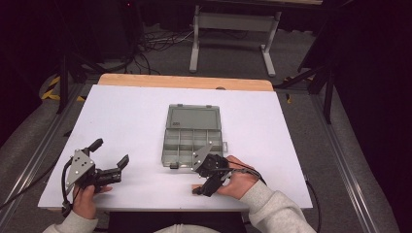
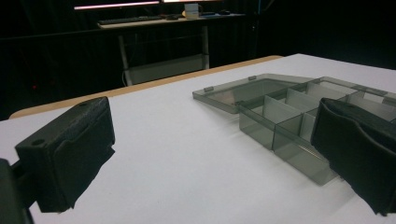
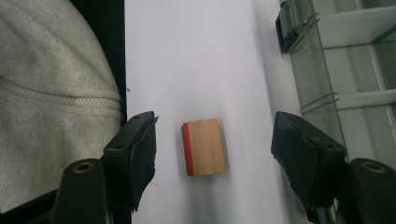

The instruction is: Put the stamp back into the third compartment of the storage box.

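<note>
Block point(image 3: 203, 147) (red-edged) lies untouched between right tool's point(image 3: 215, 154) parted jaws beside compartment box point(image 3: 345, 70)

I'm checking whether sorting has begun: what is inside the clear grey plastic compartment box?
The visible compartments of the clear grey plastic compartment box look empty. Its near right corner is hidden by the right claw, which hovers open over a small wooden block with a red edge.

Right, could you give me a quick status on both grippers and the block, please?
Left gripper open, off to the side. Right gripper open, jaws straddling the small wooden block, not touching. Organizer box open beside it. Nothing in the way.
</note>
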The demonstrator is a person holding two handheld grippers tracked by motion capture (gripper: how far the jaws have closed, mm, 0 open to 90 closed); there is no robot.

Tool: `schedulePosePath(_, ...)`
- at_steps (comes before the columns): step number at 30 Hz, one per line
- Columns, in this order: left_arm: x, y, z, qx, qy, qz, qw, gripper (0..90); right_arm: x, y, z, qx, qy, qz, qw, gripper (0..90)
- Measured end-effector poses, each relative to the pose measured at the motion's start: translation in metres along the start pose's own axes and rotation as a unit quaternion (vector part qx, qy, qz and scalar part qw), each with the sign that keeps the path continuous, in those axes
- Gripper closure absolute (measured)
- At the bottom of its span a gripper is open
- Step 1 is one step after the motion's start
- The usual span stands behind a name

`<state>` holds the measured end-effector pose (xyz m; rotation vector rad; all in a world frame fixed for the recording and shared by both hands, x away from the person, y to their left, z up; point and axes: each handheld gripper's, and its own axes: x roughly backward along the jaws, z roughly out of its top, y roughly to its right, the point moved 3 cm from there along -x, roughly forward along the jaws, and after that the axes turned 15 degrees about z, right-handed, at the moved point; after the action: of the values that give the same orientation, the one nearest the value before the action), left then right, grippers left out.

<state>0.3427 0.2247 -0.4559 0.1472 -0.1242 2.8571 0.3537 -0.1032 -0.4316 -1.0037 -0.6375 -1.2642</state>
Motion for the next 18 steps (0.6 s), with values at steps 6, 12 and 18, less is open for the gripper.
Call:
schedulePosePath(6,0.000,0.000,0.000,0.000,0.000,0.000,1.0000,0.7,-0.004,0.000,-0.001,-0.008,-0.015,-0.001,0.9999,32.6)
schedulePosePath(12,0.000,0.000,0.000,0.000,0.001,0.000,1.0000,0.7,-0.008,0.001,-0.002,-0.011,-0.022,0.002,0.9997,33.3)
schedulePosePath(18,0.000,0.000,0.000,0.000,0.000,0.000,1.0000,0.7,-0.012,0.001,-0.003,-0.007,-0.025,0.007,0.9996,33.9)
